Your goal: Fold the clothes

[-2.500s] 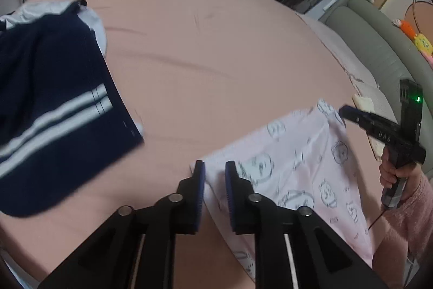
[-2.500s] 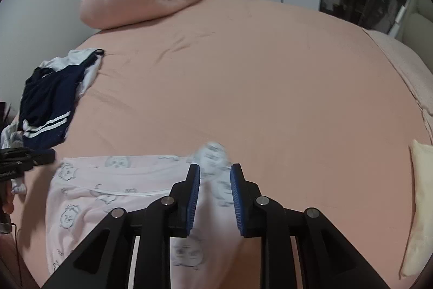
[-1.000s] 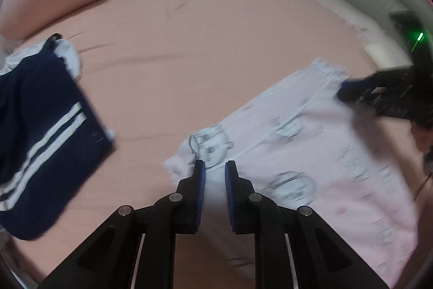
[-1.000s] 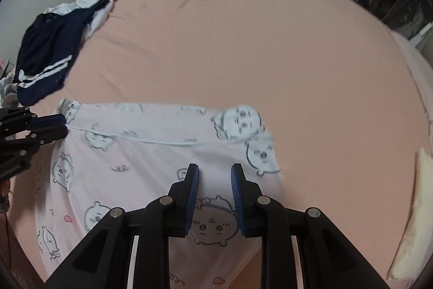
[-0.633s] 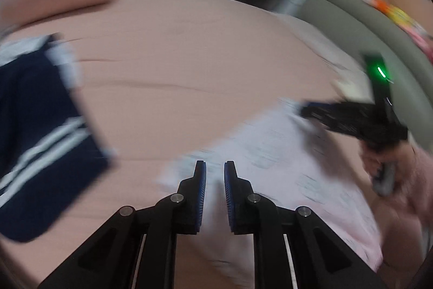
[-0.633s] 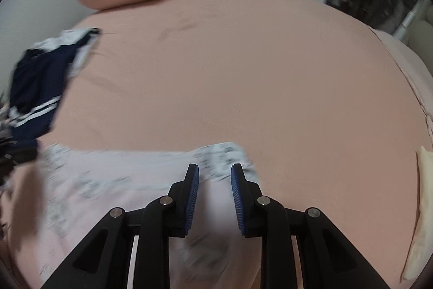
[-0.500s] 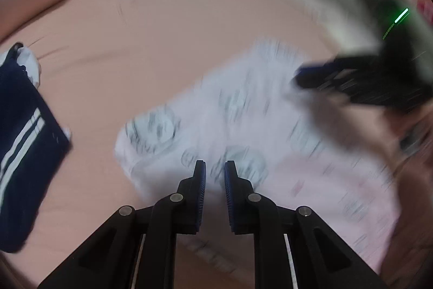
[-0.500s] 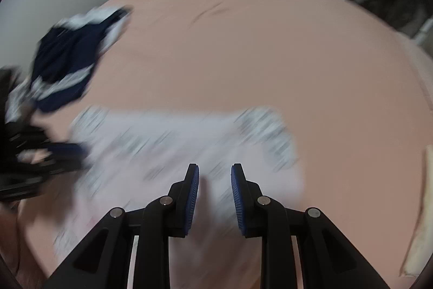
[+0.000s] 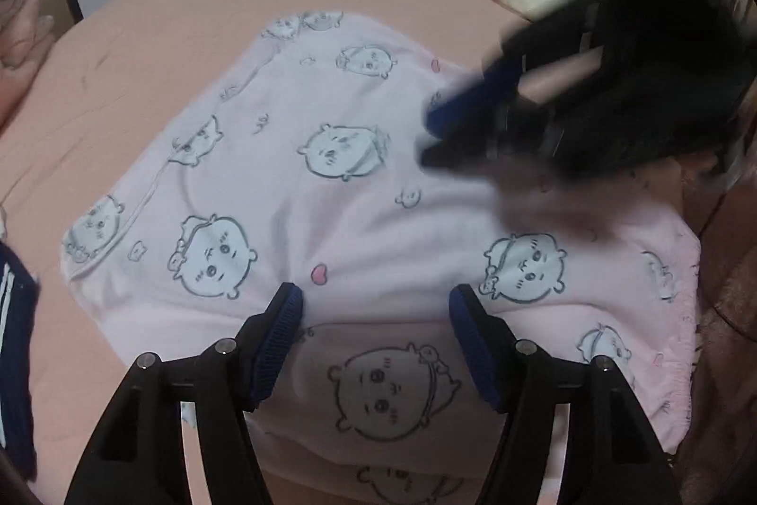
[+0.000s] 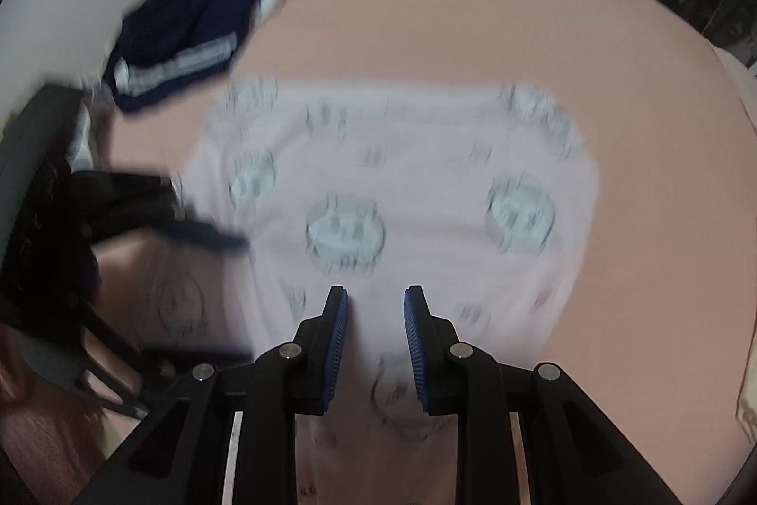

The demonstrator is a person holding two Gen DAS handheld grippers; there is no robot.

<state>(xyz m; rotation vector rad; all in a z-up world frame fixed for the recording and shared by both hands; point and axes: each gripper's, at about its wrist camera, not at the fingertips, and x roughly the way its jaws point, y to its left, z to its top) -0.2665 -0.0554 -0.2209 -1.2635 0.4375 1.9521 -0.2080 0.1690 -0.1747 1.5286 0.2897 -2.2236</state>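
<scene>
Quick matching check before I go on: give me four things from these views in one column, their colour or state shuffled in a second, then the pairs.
1. left gripper
2. pink garment
3. navy garment
4. bed sheet

a. plain peach
b. white stripes
c. jaws spread wide, empty
d. cartoon face print, lying spread flat

Pairs: 1-c, 2-d, 3-b, 4-a

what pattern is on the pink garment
Pale pink garment printed with grey-outlined cartoon faces and small hearts; clearest in the left wrist view.

Pale pink pyjama garment [image 9: 359,192] w/ grey cartoon faces lies spread flat, slightly wrinkled; navy white-striped garment [image 10: 189,31] crumpled beside it.
</scene>
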